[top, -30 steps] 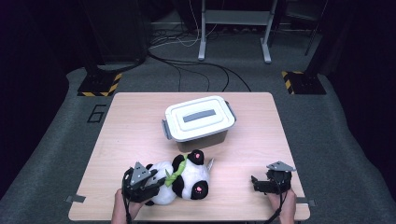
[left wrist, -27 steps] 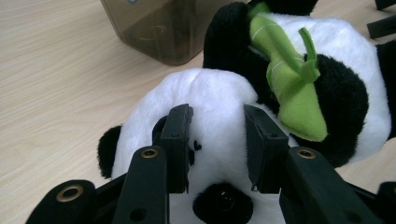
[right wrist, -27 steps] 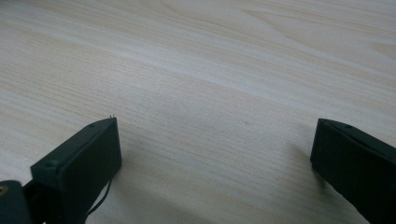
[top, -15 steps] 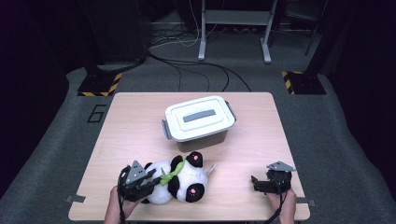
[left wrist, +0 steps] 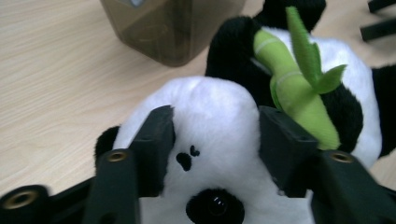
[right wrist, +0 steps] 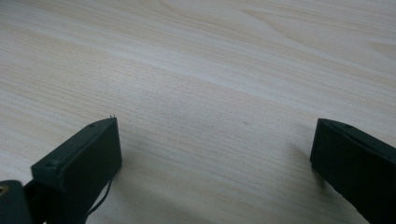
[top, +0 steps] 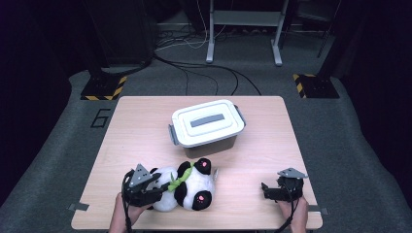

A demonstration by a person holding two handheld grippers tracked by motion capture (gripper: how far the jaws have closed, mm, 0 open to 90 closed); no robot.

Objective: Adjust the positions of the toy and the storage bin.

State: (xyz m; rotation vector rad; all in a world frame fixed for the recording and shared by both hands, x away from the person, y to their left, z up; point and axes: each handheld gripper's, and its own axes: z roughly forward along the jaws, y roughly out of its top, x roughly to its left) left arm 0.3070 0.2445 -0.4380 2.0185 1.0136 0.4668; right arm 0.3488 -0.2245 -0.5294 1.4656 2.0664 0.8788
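A black and white plush panda [top: 187,187] holding a green bamboo shoot [left wrist: 294,88] lies on its side near the table's front edge. My left gripper [top: 155,190] is at its left end. In the left gripper view the two jaws press into the white plush body [left wrist: 210,112] from both sides, so the gripper [left wrist: 215,126] is shut on the panda. My right gripper [top: 266,190] rests at the front right of the table, apart from the toy. Its jaws stand wide open over bare wood [right wrist: 215,135].
A white lidded storage box [top: 206,124] with grey side latches stands mid-table just behind the panda; its dark wall [left wrist: 173,28] is close behind the toy. The wooden table [top: 131,131] stands on grey carpet, with cables and stand legs beyond.
The panda has shifted slightly left and toward the front edge, its head turning downward, with my left gripper on it. The right gripper has stayed put.
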